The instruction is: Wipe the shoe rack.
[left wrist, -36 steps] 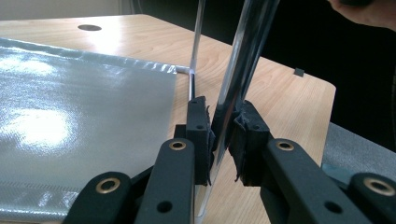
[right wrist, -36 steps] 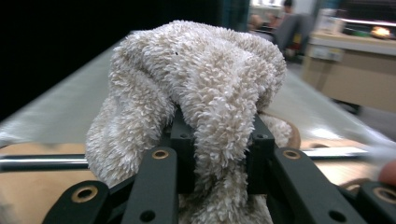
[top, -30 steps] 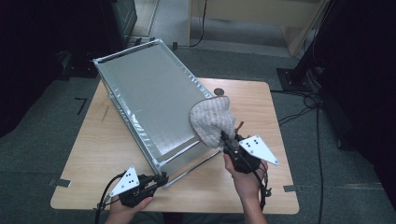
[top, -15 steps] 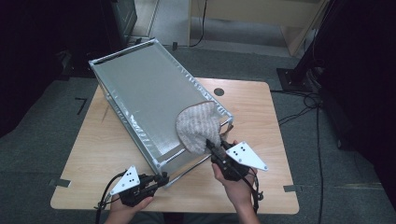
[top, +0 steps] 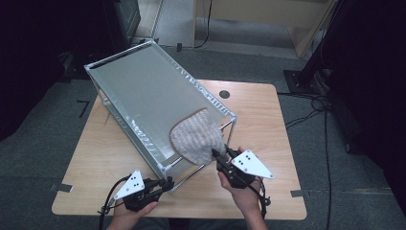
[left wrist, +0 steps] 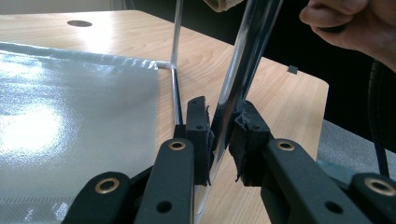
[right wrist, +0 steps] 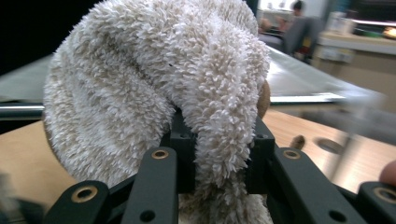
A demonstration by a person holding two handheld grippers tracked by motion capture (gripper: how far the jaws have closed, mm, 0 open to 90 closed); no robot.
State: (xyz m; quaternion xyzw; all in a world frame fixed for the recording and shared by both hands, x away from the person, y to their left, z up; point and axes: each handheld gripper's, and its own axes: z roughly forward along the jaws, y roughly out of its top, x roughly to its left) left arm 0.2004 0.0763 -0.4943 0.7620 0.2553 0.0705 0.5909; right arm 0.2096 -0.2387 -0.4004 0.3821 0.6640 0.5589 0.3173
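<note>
A metal-framed rack with a shiny silver panel lies tilted across the wooden table. My left gripper is at the rack's near corner. In the left gripper view it is shut on a chrome frame rod, beside the silver panel. My right gripper is shut on a fluffy beige cloth that rests on the panel's near right part. In the right gripper view the cloth bulges over the right gripper and hides most of the panel.
A round cable hole sits in the table behind the rack. Bare tabletop lies to the right of the rack and along the front edge. Cables trail over the floor at the right. The hand holding the right gripper appears in the left gripper view.
My right gripper has dragged the cloth leftward and nearer to me across the silver panel. The left gripper has stayed clamped at the rack's corner.
</note>
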